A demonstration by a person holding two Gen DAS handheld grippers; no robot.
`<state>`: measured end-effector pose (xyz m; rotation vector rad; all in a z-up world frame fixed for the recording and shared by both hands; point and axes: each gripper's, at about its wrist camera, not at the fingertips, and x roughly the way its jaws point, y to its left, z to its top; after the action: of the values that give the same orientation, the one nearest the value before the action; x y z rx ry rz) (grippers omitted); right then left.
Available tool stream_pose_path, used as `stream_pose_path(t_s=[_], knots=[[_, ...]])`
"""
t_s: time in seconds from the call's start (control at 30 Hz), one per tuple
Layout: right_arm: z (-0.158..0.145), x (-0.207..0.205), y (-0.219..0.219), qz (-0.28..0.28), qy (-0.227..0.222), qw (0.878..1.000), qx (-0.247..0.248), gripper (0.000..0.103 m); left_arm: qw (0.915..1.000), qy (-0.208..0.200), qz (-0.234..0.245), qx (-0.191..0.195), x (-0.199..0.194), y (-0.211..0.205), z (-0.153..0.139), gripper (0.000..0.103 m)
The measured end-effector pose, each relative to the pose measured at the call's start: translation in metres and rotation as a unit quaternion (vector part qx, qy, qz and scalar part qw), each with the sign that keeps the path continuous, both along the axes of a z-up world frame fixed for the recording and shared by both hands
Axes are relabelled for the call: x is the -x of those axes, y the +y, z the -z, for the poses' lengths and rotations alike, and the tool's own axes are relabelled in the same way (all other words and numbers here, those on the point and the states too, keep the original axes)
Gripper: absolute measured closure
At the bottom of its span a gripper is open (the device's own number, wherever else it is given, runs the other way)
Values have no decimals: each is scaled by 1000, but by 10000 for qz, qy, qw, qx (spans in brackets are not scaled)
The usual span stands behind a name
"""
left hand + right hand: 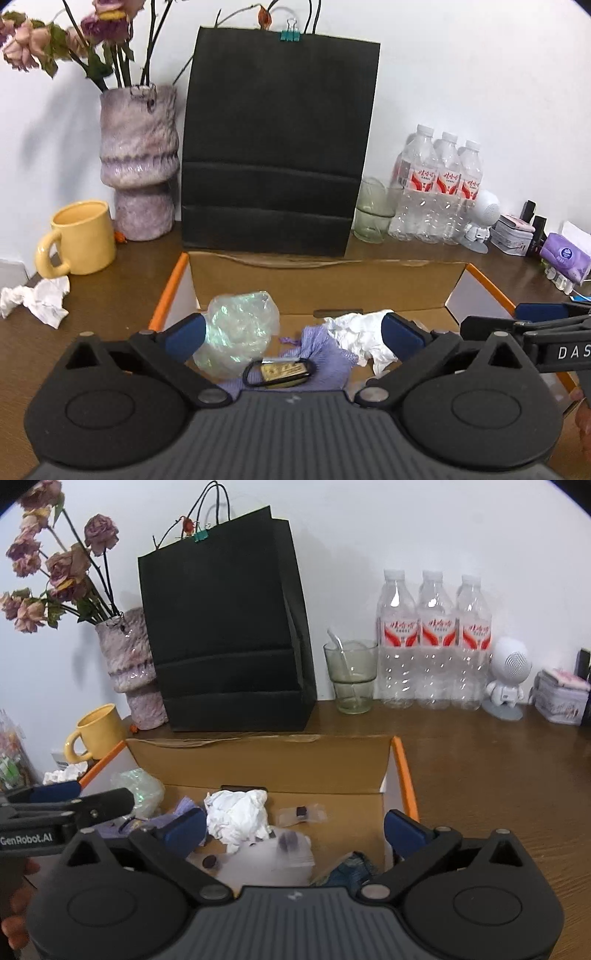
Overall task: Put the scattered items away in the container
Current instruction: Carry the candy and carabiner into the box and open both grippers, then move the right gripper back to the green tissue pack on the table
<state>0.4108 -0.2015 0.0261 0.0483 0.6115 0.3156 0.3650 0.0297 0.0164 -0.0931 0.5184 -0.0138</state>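
The cardboard box with orange edges lies open in front of me on the brown table. In it are a shiny plastic wrap, a purple cloth, a gold tag on a black carabiner and a crumpled white tissue. My left gripper hangs open over these, holding nothing. My right gripper is open and empty over the same tissue, small clear bags and a blue item. Another crumpled tissue lies on the table left of the box.
Behind the box stand a black paper bag, a purple vase of dried flowers, a yellow mug, a glass and three water bottles. A white figurine, a tin and a purple tissue pack sit at the right.
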Motion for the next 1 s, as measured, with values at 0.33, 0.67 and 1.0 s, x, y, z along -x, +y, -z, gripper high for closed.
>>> stream_pose_path(t_s=[0.33,0.67,1.0], knots=[[-1,4,5,-99,-45,9998,153,0,10000,40,-48,-55,0,-2,-1,0],[-2,15,6,23,-206,9993,327,0,9999,-32,-157,13,13,-2,-3,0],[-9,73,-8,40,-382,9984,415,0,9998,-128,-132,-66,74,-12,-7,0]])
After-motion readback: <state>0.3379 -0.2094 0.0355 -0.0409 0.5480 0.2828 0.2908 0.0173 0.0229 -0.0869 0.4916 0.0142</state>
